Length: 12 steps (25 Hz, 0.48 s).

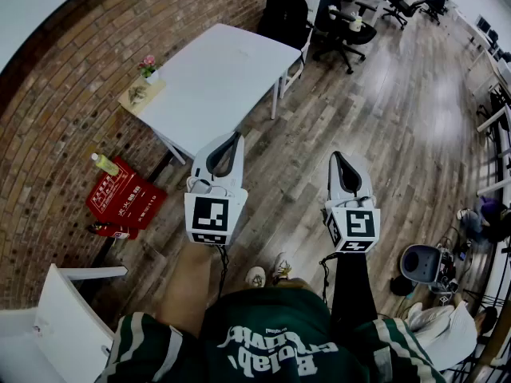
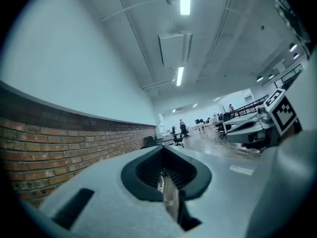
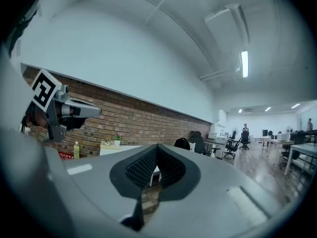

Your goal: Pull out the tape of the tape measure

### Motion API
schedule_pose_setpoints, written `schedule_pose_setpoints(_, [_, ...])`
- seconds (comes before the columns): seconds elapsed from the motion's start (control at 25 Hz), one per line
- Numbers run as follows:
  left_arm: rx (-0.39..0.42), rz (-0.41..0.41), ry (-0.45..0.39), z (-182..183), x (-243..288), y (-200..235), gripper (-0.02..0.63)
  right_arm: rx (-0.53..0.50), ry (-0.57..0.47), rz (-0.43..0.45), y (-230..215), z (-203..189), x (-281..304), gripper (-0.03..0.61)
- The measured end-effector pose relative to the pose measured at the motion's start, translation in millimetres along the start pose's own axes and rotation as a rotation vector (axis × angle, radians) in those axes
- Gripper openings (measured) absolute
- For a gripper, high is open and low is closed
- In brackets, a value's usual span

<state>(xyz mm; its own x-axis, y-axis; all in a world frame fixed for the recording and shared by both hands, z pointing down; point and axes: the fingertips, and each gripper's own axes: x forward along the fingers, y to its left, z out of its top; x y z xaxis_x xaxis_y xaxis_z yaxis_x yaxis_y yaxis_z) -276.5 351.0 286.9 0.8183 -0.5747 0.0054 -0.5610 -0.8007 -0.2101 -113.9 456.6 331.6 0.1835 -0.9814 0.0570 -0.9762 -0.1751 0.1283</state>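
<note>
No tape measure shows in any view. In the head view my left gripper and right gripper are held level over the wooden floor, side by side, short of a white table. Both sets of jaws are shut with nothing between them. The left gripper view looks along its shut jaws down the room beside a brick wall, with the right gripper at its right. The right gripper view shows its shut jaws facing the table, with the left gripper at its left.
A small flower pot and a card stand at the table's far left corner. A black backpack sits on a chair behind it. Red boxes and a green bottle lie by the brick wall. A white chair is at near left.
</note>
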Motion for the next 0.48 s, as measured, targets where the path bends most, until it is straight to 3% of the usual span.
schedule_pose_setpoints(0.48, [-0.016, 0.013, 0.012, -21.3, -36.2, 20.0, 0.005, 0.009, -0.009, -0.017, 36.5, -1.0, -9.2, 0.015])
